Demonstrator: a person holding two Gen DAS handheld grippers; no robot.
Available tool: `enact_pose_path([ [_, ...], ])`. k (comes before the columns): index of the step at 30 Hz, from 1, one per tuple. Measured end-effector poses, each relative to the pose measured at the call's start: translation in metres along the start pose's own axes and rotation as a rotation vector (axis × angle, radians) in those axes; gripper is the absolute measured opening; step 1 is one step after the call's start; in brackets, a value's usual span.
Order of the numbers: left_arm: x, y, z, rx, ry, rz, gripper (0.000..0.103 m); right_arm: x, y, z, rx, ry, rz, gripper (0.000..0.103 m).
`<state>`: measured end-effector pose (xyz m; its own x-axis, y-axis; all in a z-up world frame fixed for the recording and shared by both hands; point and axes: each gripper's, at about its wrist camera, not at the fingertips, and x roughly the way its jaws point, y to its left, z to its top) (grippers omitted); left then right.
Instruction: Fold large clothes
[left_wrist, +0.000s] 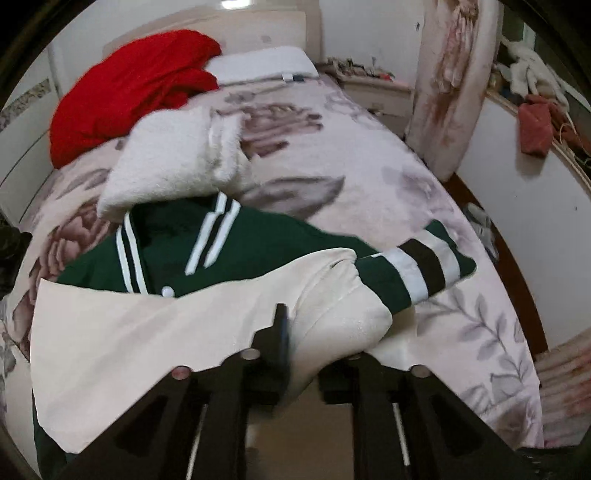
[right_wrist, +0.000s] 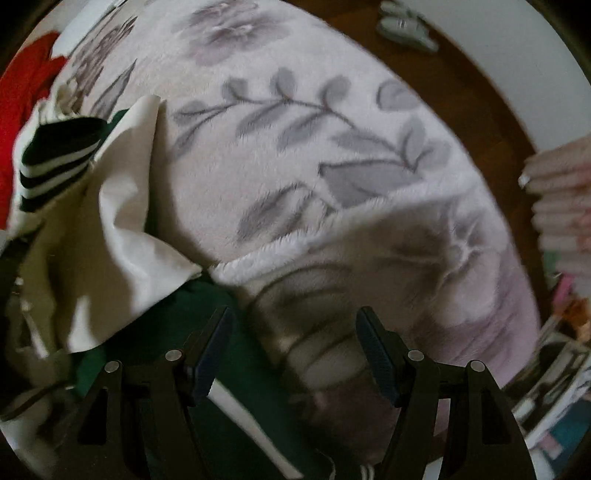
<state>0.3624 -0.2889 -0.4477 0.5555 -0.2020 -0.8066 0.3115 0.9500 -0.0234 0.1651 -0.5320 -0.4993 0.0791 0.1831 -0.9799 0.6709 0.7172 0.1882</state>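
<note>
Green jacket lies on the bed, cream sleeve folded across its front. Left tongs slightly parted with sleeve cloth between; grip unclear. Right tongs wide open, empty, over the jacket's edge and blanket. Bare blanket runs rightward to the bed edge.

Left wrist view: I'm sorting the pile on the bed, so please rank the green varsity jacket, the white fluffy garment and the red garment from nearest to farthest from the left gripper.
1. Green varsity jacket, right at the left gripper, its cream sleeve between the fingers.
2. White fluffy garment, beyond the jacket's collar, mid-bed.
3. Red garment, farthest, upper left by the pillow.
</note>
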Motion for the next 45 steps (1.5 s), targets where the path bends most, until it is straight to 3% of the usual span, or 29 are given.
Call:
enact_pose_path([
  [1,0.002,0.002,-0.001,-0.001,0.000,0.001,0.038,0.000,-0.008,0.001,0.019,0.020,0.040,0.071],
  [3,0.003,0.007,0.001,-0.007,0.027,0.076,0.095,-0.003,-0.018,0.004,0.039,0.042,0.089,0.071],
  [4,0.005,0.010,0.001,-0.008,0.040,0.103,0.097,-0.006,-0.022,0.006,0.049,0.050,0.108,0.071],
  [9,-0.020,0.046,-0.015,-0.095,0.068,0.034,0.097,-0.025,-0.018,0.028,0.072,0.045,0.205,0.071],
  [12,-0.043,0.074,-0.033,-0.134,0.082,0.075,0.097,-0.033,0.003,0.053,0.049,0.017,0.284,0.071],
  [15,-0.051,0.111,-0.054,-0.155,0.127,0.199,0.097,-0.031,0.035,0.077,0.017,0.006,0.369,0.071],
  [19,-0.036,0.155,-0.081,-0.168,0.215,0.390,0.097,-0.002,0.086,0.104,-0.043,0.081,0.478,0.071],
  [21,-0.019,0.177,-0.096,-0.165,0.279,0.517,0.097,0.021,0.108,0.110,-0.088,0.133,0.458,0.071],
  [23,-0.004,0.197,-0.108,-0.148,0.346,0.637,0.097,0.053,0.133,0.114,-0.187,0.246,0.303,0.067],
  [25,0.005,0.214,-0.115,-0.151,0.390,0.736,0.097,0.054,0.133,0.123,-0.162,0.252,0.319,0.067],
  [27,0.007,0.223,-0.115,-0.174,0.388,0.787,0.097,0.038,0.119,0.147,-0.060,0.188,0.424,0.067],
  [30,0.014,0.228,-0.114,-0.230,0.392,0.796,0.097,0.034,0.102,0.188,0.054,0.123,0.468,0.067],
  [33,0.021,0.230,-0.114,-0.293,0.408,0.800,0.097,0.075,0.111,0.222,0.084,0.241,0.475,0.067],
  [34,0.020,0.229,-0.112,-0.303,0.406,0.805,0.097,0.098,0.121,0.227,0.081,0.336,0.488,0.067],
  [36,0.017,0.226,-0.109,-0.308,0.393,0.816,0.097,0.123,0.135,0.225,0.083,0.417,0.497,0.069],
  [37,0.015,0.223,-0.107,-0.305,0.384,0.816,0.097,0.124,0.144,0.223,0.060,0.413,0.496,0.058],
  [38,0.012,0.221,-0.105,-0.302,0.377,0.813,0.097,0.121,0.153,0.222,0.020,0.401,0.493,0.020],
  [40,0.005,0.212,-0.099,-0.284,0.344,0.793,0.097,0.100,0.179,0.216,-0.094,0.347,0.439,0.011],
  [42,-0.004,0.199,-0.093,-0.251,0.304,0.774,0.097,0.074,0.198,0.213,-0.176,0.232,0.381,0.009],
  [45,-0.012,0.184,-0.086,-0.212,0.264,0.740,0.097,0.044,0.210,0.229,-0.199,0.052,0.300,0.008],
])
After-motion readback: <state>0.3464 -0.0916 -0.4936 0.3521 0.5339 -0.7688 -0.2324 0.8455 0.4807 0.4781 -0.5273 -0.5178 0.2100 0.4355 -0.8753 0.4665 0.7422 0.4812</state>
